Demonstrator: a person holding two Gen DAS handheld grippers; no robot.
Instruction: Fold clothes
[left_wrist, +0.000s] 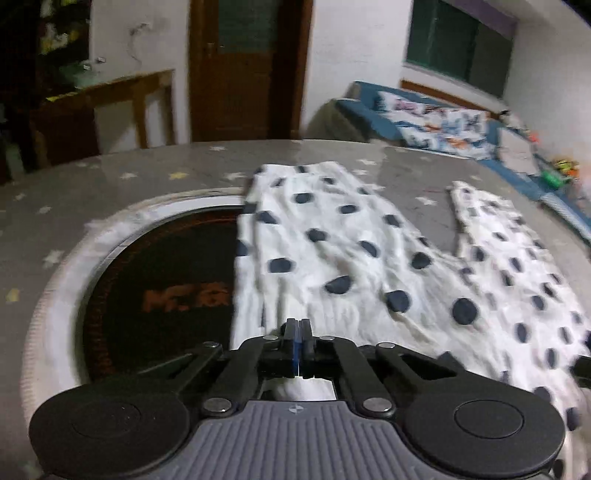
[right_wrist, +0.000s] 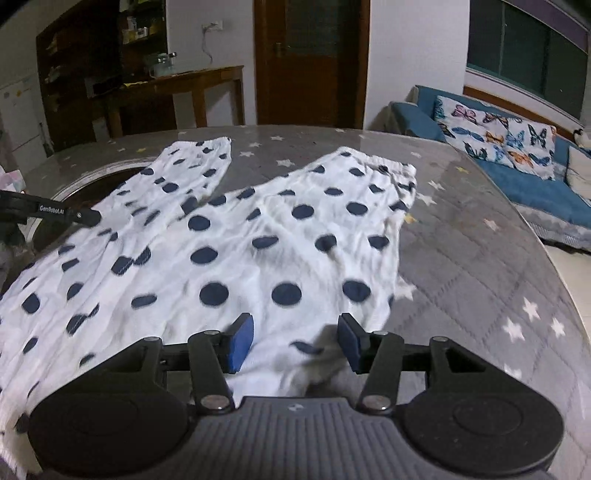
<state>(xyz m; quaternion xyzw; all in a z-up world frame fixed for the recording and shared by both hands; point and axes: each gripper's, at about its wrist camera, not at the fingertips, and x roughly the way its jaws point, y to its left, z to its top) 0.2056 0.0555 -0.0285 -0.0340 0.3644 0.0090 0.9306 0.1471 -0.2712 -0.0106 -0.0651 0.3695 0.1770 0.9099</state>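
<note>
White trousers with dark blue dots (left_wrist: 369, 258) lie spread on the grey star-patterned table, both legs pointing away; they also show in the right wrist view (right_wrist: 229, 240). My left gripper (left_wrist: 297, 332) is shut, its blue pads pressed together at the near edge of the left side of the trousers; whether cloth is pinched between them is hidden. My right gripper (right_wrist: 295, 341) is open, its blue pads (right_wrist: 242, 343) straddling the near edge of the trousers by the right leg. The left gripper's arm shows at the left edge of the right wrist view (right_wrist: 51, 214).
A round dark inset with a white rim (left_wrist: 155, 280) sits in the table (right_wrist: 480, 277) under the left trouser leg. Beyond the table stand a wooden door (right_wrist: 310, 62), a wooden side table (right_wrist: 177, 92) and a blue sofa with butterfly cushions (right_wrist: 517, 147).
</note>
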